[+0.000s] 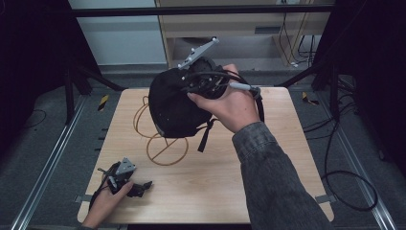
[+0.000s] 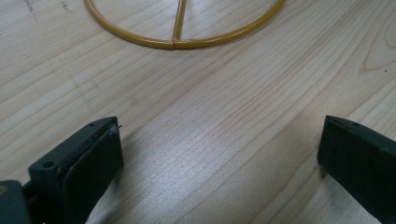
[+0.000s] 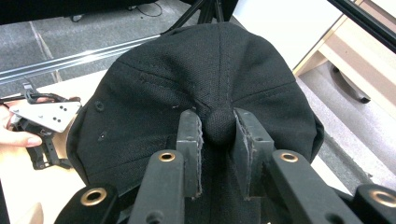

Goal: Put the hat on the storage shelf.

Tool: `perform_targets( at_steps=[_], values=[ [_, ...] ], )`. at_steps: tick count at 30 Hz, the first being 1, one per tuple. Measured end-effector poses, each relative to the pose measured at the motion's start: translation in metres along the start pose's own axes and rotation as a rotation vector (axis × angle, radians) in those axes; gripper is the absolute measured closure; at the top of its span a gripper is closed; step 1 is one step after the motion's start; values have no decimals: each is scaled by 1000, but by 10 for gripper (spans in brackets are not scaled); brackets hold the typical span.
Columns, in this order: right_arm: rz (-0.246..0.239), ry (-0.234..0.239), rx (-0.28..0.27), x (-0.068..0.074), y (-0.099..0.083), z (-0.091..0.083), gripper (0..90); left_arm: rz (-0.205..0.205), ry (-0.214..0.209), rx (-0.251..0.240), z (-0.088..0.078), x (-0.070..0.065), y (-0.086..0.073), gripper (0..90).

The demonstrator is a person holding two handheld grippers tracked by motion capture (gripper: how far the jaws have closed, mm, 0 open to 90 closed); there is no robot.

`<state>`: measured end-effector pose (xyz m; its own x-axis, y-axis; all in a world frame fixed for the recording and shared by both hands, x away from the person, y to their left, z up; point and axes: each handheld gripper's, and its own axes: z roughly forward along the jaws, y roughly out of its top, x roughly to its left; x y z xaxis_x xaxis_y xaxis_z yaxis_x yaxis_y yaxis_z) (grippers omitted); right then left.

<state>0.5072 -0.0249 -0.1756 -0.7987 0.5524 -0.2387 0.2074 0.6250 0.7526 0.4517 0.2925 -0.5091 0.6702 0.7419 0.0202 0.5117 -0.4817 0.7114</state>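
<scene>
We see a black cap (image 1: 174, 108) held up over the far middle of the table (image 1: 215, 187), above a yellow wire stand (image 1: 165, 148) w/ a ring base. In the right gripper view the right gripper (image 3: 218, 133) has its jaws pinched on the cap's top button (image 3: 220, 126), crown fabric spreading out around them. Cap strap (image 1: 206, 136) dangles below. Left gripper (image 1: 139, 188) rests near the table's front-left corner, held by the left hand (image 1: 105, 203); its jaws stand wide apart w/ nothing btwn them, just bare light wood. Ring base (image 2: 182, 39) lies ahead of it. Beyond the table: grey floor, black frame legs, cables, pale wood cabinet (image 1: 239, 24).
</scene>
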Motion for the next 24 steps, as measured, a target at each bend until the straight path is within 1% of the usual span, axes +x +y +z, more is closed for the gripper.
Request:
perform_targets(
  at_steps=[6,15,24],
  values=[
    [0,-1,4,0,1,4,737,0,0,0,0,0,0,0],
    [0,-4,-3,1,5,12,737,0,0,0,0,0,0,0],
    [-5,2,-2,2,8,16,737,0,0,0,0,0,0,0]
  ],
)
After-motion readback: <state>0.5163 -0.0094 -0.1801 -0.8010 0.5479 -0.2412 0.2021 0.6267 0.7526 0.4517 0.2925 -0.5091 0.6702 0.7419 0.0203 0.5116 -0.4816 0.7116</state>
